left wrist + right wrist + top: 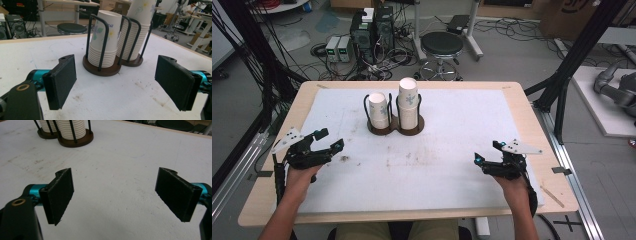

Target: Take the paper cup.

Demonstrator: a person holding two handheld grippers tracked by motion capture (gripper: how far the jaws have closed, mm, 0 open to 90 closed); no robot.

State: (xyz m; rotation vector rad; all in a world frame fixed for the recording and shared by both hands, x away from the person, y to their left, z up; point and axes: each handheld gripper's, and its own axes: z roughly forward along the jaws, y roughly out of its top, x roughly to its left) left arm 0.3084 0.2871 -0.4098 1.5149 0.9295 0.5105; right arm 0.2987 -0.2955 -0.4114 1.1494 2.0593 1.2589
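A dark wire holder with two round brown bases (395, 130) stands at the back middle of the white mat. It holds a shorter stack of upside-down paper cups (378, 111) on the left and a taller stack (408, 101) on the right. My left gripper (330, 138) rests low at the mat's left side, open and empty, pointing toward the holder. In the left gripper view the holder (105, 71) stands just ahead between the open jaws (116, 75), apart from them. My right gripper (487, 152) sits at the right, open and empty; its own view (113, 185) has the holder (75, 141) far off.
The white mat (452, 150) covers most of a wooden table (532, 120) and carries small brown stains (388, 162). Beyond the far edge stand a black stool (441, 46), computer boxes (372, 30) and floor cables. Black frame posts (572, 55) rise at both sides.
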